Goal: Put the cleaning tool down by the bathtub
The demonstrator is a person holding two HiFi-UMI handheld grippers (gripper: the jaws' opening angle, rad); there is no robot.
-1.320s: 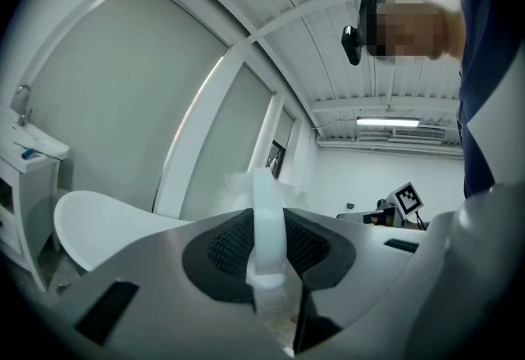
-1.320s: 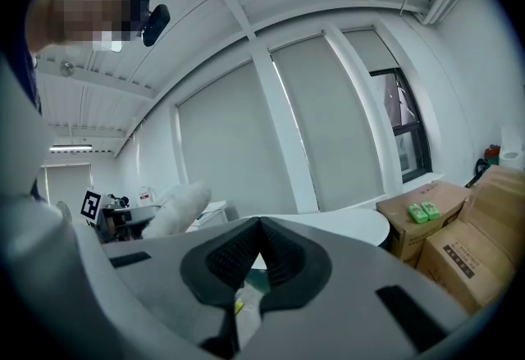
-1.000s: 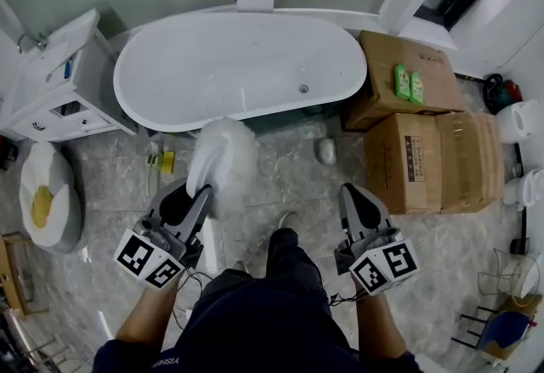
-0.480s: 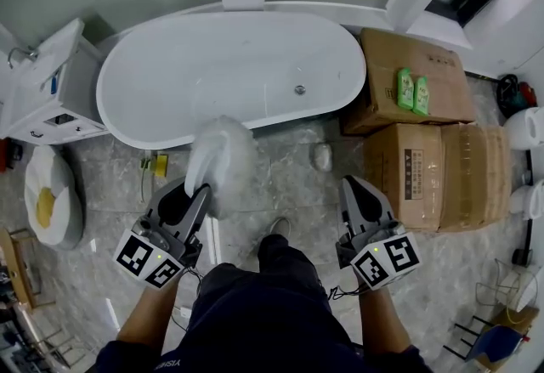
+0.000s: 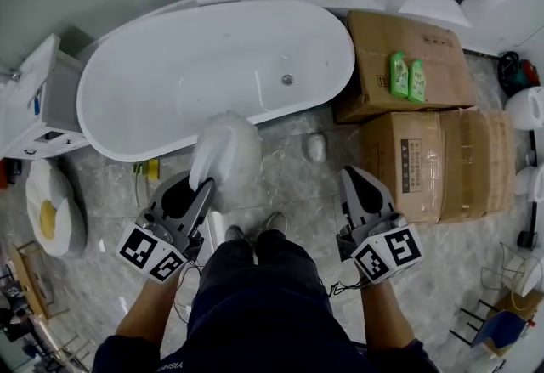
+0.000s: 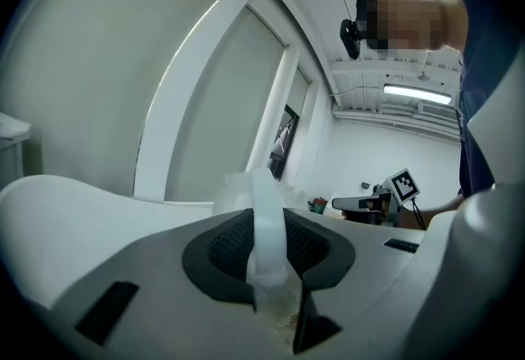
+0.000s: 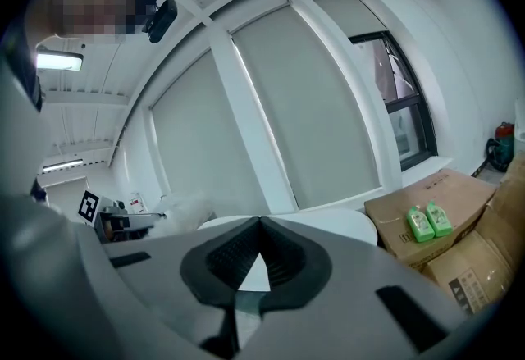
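The cleaning tool (image 5: pixel 226 149) is a fluffy white duster on a pale handle (image 6: pixel 267 227). My left gripper (image 5: pixel 202 186) is shut on that handle, and the fluffy head sticks out ahead of it, just short of the near rim of the white bathtub (image 5: pixel 195 65). In the left gripper view the handle stands upright between the dark pads (image 6: pixel 234 245). My right gripper (image 5: pixel 354 178) hangs at the right, level with the left one, shut with nothing in it. In the right gripper view its pads (image 7: pixel 238 256) meet at the tips, with the tub's rim (image 7: pixel 344 225) beyond.
Two cardboard boxes (image 5: pixel 408 48) (image 5: pixel 433 163) stand right of the tub, with two green bottles (image 5: pixel 406 78) on the far one. A white cabinet (image 5: pixel 34 112) and an egg-shaped cushion (image 5: pixel 47 210) are at the left. A small pale object (image 5: pixel 316 146) and a yellow item (image 5: pixel 151 169) lie on the marble floor.
Both grippers and the person have come closer to the bathtub. The duster stays in the left gripper, its head now nearer the tub's near rim. Neither pair of jaws has changed.
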